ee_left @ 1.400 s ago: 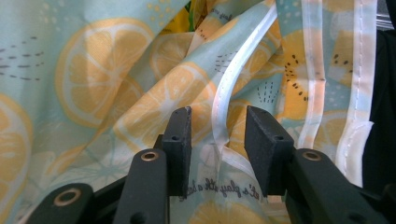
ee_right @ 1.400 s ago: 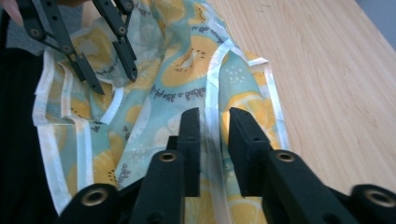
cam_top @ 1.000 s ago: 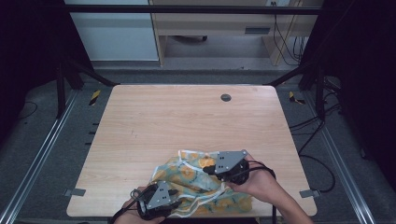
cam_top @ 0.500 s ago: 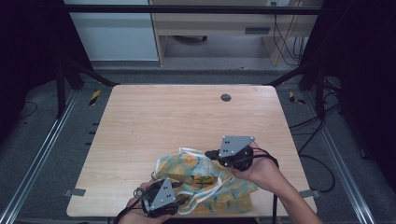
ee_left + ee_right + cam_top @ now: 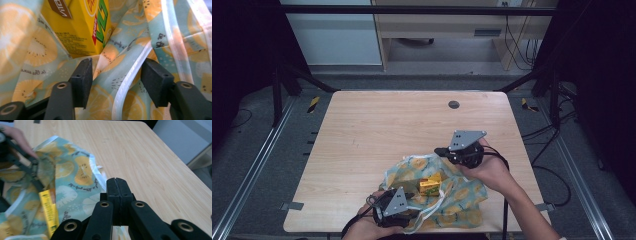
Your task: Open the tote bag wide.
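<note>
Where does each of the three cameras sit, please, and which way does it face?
High view: above the table's near side, looking forward and down; both forearms, left gripper, right gripper.
Left gripper view: on that gripper, facing the fruit-print bag and yellow drink carton; fingers apart.
Right gripper view: looking across the table; fingers shut.
All share bag and carton.

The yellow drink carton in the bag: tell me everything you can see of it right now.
The yellow drink carton is a small box, cardboard by its look, printed with red and green lettering and a brown label. It sits tilted in the open mouth of the fruit-print cloth bag near the table's front edge, fabric folded against its sides. The left tongs stand open just below it, apart from it.
</note>
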A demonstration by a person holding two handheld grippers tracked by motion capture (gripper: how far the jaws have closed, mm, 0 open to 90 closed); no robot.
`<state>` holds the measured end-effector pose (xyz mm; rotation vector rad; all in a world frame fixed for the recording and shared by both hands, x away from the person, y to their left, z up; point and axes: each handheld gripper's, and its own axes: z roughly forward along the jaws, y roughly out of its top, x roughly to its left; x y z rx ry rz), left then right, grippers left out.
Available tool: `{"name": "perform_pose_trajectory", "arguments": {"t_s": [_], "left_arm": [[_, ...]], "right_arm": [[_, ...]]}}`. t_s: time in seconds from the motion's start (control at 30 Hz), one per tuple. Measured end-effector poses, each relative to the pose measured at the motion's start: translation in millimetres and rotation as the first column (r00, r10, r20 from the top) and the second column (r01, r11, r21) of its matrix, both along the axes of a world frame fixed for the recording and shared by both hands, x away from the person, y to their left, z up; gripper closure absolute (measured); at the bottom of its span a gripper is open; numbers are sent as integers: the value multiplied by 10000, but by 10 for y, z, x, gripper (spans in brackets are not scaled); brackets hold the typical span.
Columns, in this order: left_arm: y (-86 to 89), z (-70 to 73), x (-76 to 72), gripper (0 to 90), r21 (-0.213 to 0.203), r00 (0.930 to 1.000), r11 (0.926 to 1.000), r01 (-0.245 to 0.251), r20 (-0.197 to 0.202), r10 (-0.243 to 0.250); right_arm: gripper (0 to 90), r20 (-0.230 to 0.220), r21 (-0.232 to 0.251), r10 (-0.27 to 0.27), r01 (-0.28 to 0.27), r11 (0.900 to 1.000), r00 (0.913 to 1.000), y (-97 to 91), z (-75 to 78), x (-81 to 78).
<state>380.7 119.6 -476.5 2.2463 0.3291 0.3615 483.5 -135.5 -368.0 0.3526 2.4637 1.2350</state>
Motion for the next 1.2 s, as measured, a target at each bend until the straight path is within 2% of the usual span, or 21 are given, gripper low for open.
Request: {"name": "perform_pose_trajectory", "arguments": {"t_s": [0.03,0.13,0.2,0.23,0.47,0.5,0.57,0.63,0.67,0.7,0.73,0.77,0.8,0.83,0.87,0.9,1.0,1.03,1.1,1.2], "left_arm": [[-7,-4,-1,499,152,9999,9999,-18,124,17],[-29,-23,-19,545,375,9998,9993,88,167,-94],[-35,-28,-26,578,382,9998,9992,106,144,-111],[-38,-35,-29,591,486,9998,9988,103,190,-112],[-43,-85,-27,663,762,9999,9970,161,-47,-158],[-43,-86,-25,663,787,9999,9968,154,-52,-150],[-39,-86,-24,719,843,10000,9964,-31,39,28],[-34,-80,-22,758,843,10000,9964,-12,28,9],[-33,-76,-22,758,816,10000,9967,4,42,-8],[-32,-70,-22,788,812,10000,9967,1,36,-4],[-32,-70,-22,803,812,10000,9967,1,36,-4],[-33,-71,-21,817,825,10000,9966,16,-3,-16],[-35,-73,-21,817,873,10000,9962,12,-12,-11],[-42,-80,-28,850,916,9999,9957,107,-74,-101],[-42,-80,-28,861,916,9999,9957,107,-74,-101],[-46,-85,-35,873,948,9999,9954,114,-49,-110],[-42,-79,-47,887,1059,9998,9942,208,-87,-200],[-42,-79,-47,888,1059,9998,9942,208,-87,-200],[-40,-77,-48,888,1021,9998,9946,186,-80,-179],[-42,-74,-52,888,991,9999,9950,137,-47,-133]], "right_arm": [[900,-60,139,-137,138,9998,9999,-14,1,74],[900,-98,175,-344,345,9992,9994,-20,-2,149],[900,-145,194,-435,438,9989,9989,-21,-5,174],[900,-172,199,-617,621,9979,9979,-25,-15,234],[900,-441,177,-1191,1200,9926,9919,-64,-81,424],[900,-510,157,-1311,1321,9911,9900,-79,-98,459],[900,-694,100,-1697,1708,9853,9830,-131,-169,573],[900,-854,106,-1990,2006,9796,9763,-172,-222,641],[900,-854,106,-1990,2006,9796,9763,-172,-222,641],[900,-961,66,-2218,2235,9747,9703,-217,-273,698],[900,-961,66,-2218,2235,9747,9703,-217,-273,698],[900,-1067,52,-2409,2428,9701,9647,-255,-323,744],[900,-1067,52,-2409,2428,9701,9647,-255,-323,744],[900,-1113,-54,-2603,2613,9652,9591,-295,-371,790],[900,-1113,-54,-2603,2613,9652,9591,-295,-371,790],[900,-1170,-112,-2790,2796,9600,9531,-329,-410,828],[900,-1281,-180,-3037,3039,9525,9441,-369,-456,865],[900,-1281,-180,-3037,3039,9525,9441,-369,-456,865],[900,-1441,-75,-3132,3155,9489,9387,-401,-492,882],[900,-1538,209,-2898,2963,9549,9446,-409,-490,836]]}}
